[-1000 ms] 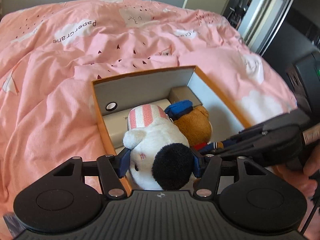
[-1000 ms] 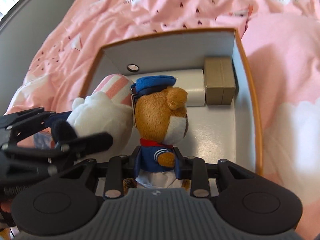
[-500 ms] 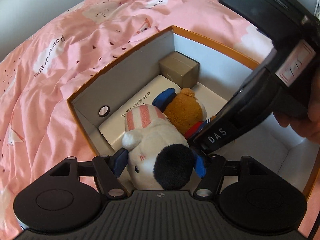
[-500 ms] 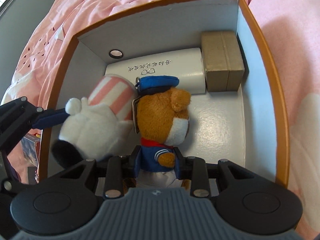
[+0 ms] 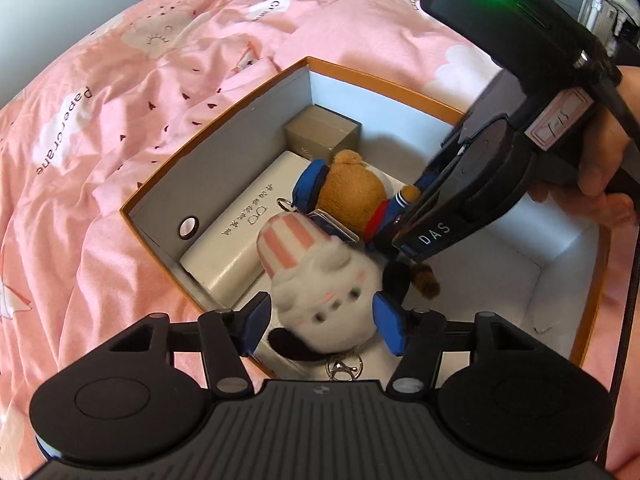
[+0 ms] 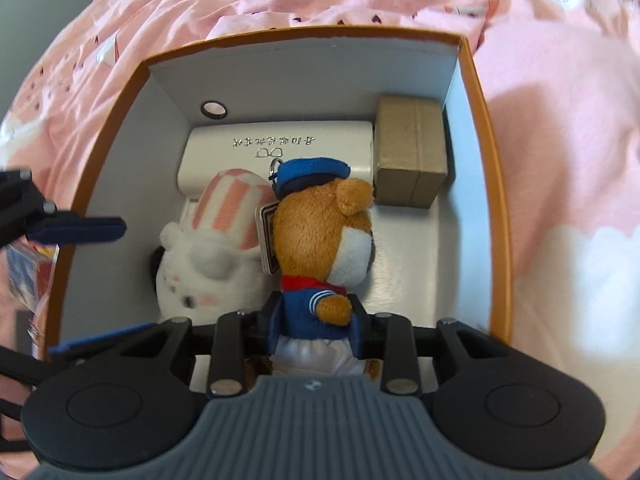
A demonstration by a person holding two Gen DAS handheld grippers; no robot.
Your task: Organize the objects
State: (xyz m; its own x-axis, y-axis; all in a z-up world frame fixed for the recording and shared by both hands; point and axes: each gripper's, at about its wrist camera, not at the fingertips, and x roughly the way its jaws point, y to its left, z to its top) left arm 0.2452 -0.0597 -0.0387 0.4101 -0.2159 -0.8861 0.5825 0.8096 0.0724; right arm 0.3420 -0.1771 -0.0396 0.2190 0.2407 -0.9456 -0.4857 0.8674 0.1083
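**Two plush toys in an orange-rimmed box on a pink bed**

A pink duvet (image 5: 120, 128), printed with clouds and small dark marks, covers the bed and fills most of both views; a grey wall shows at the upper left of the left wrist view. On it sits a box (image 6: 476, 92) with an orange outside and white inside walls, open at the top.

Along the far wall of the box lies a long white case (image 6: 320, 148) with printed characters, and a small brown cardboard box (image 6: 412, 148) fills the far right corner beside it. The floor on the right side of the box is bare.

The white plush dog (image 5: 320, 280) with a pink-striped cap lies on the box floor near the left wall, touching the case. The left gripper (image 5: 320, 320) is spread wide around its head, pads apart from the fur.

The brown plush bear (image 6: 324, 232) in a blue cap and sailor jacket presses against the dog's right side. The right gripper (image 6: 316, 320) is closed narrowly on the bear's body, holding it upright over the box floor.

A metal key ring (image 5: 344, 368) lies near the dog's head.
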